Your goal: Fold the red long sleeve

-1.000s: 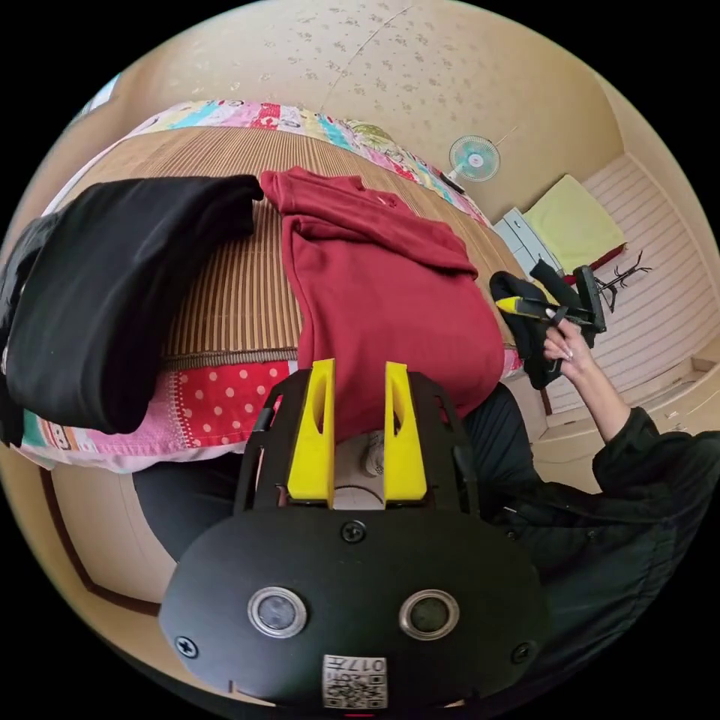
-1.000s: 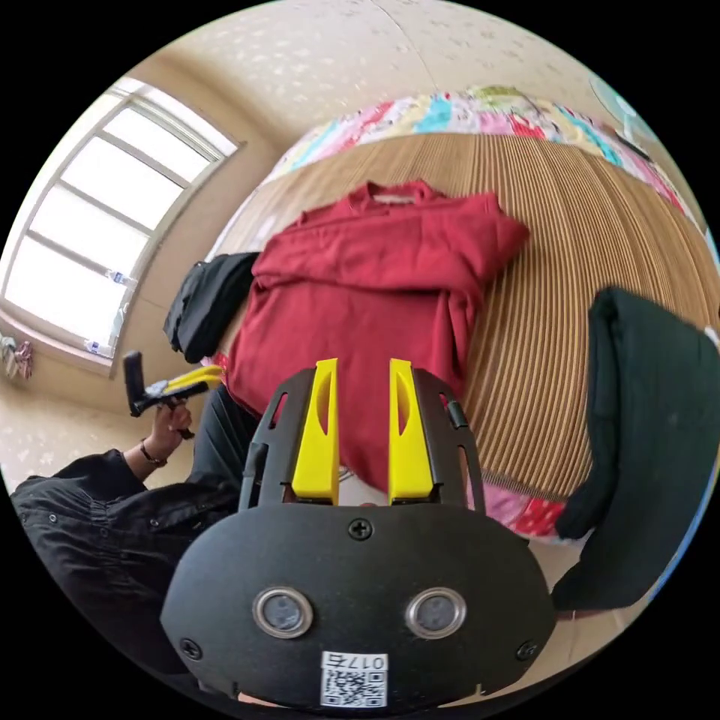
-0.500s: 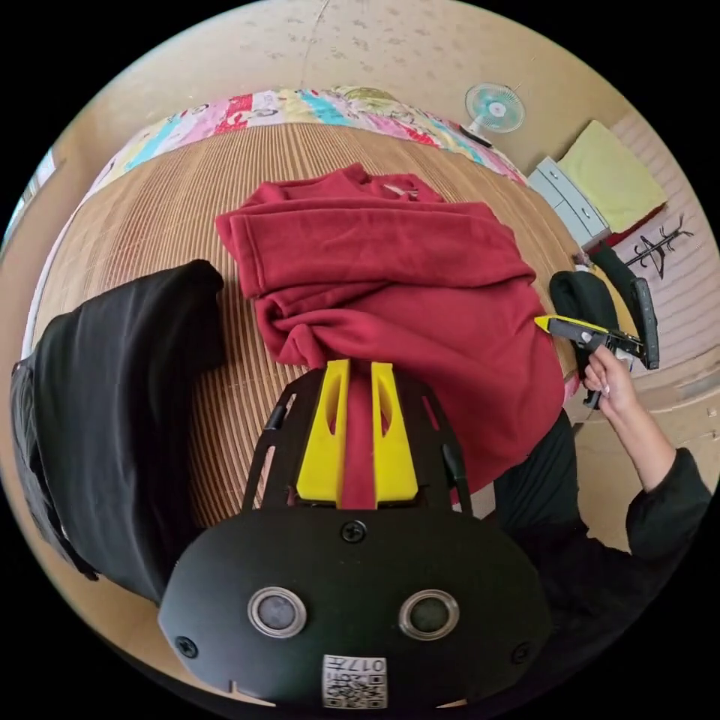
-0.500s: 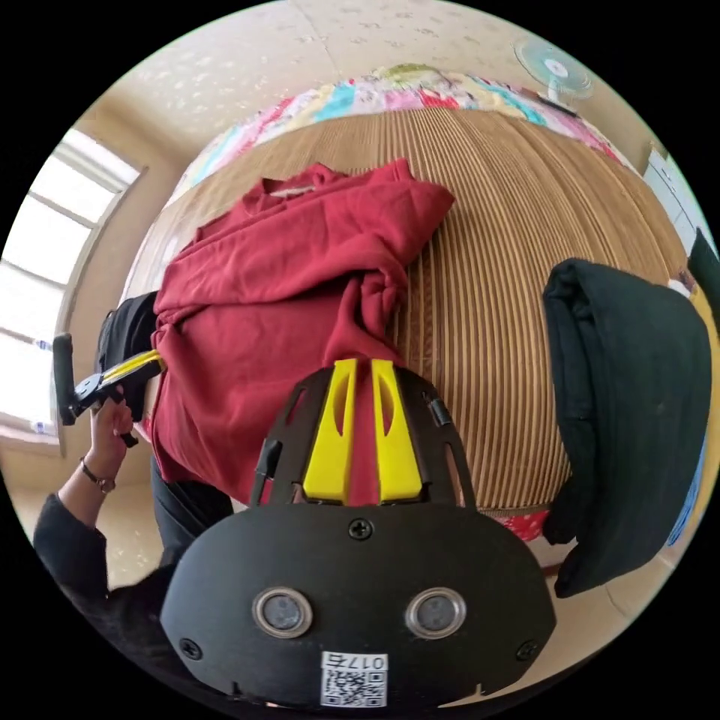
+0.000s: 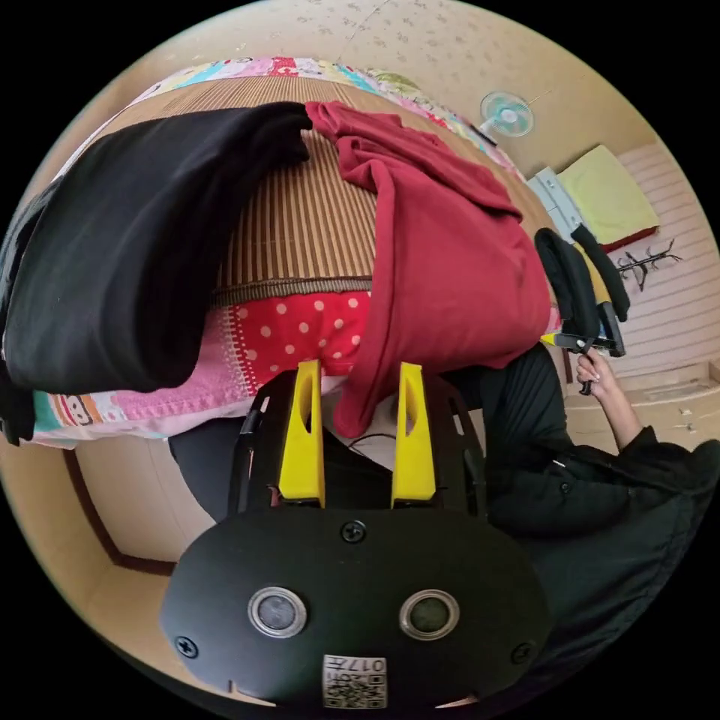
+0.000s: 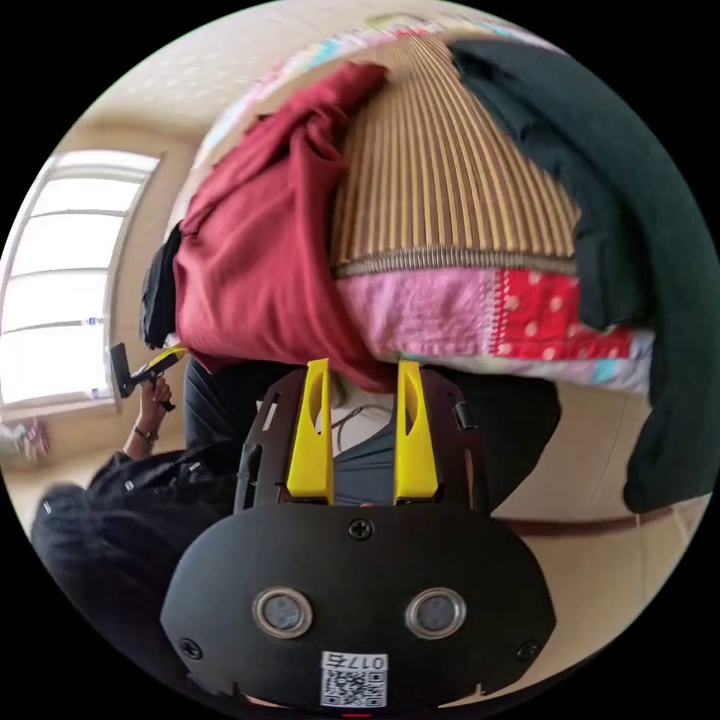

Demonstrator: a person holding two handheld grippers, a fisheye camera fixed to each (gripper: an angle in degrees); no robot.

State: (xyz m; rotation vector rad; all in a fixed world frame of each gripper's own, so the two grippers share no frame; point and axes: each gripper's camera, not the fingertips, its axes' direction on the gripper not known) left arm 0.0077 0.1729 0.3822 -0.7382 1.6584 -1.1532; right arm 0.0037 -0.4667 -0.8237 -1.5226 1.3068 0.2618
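Observation:
The red long sleeve (image 5: 450, 255) lies on the bed's bamboo mat (image 5: 300, 217), and its lower part hangs over the near edge. In the left gripper view my left gripper (image 5: 357, 371) is open, and a hanging corner of the red hem sits loosely between the spread yellow jaws. The right gripper (image 5: 592, 334) shows in a hand beyond the red cloth. In the right gripper view the red long sleeve (image 6: 255, 262) drapes down to my right gripper (image 6: 364, 367), whose jaws stand open just below the hem. The left gripper (image 6: 146, 367) shows far left.
A folded black garment (image 5: 127, 247) lies on the mat beside the red one, seen as a dark garment (image 6: 622, 187) in the right gripper view. A patchwork quilt (image 5: 292, 330) covers the bed edge. The person's dark clothes (image 5: 600, 487) are close below. A fan (image 5: 508, 114) stands beyond.
Half a second ago both grippers were shut on the red hem above the mat. Now both are open, drawn back below the bed edge, and the hem hangs over it.

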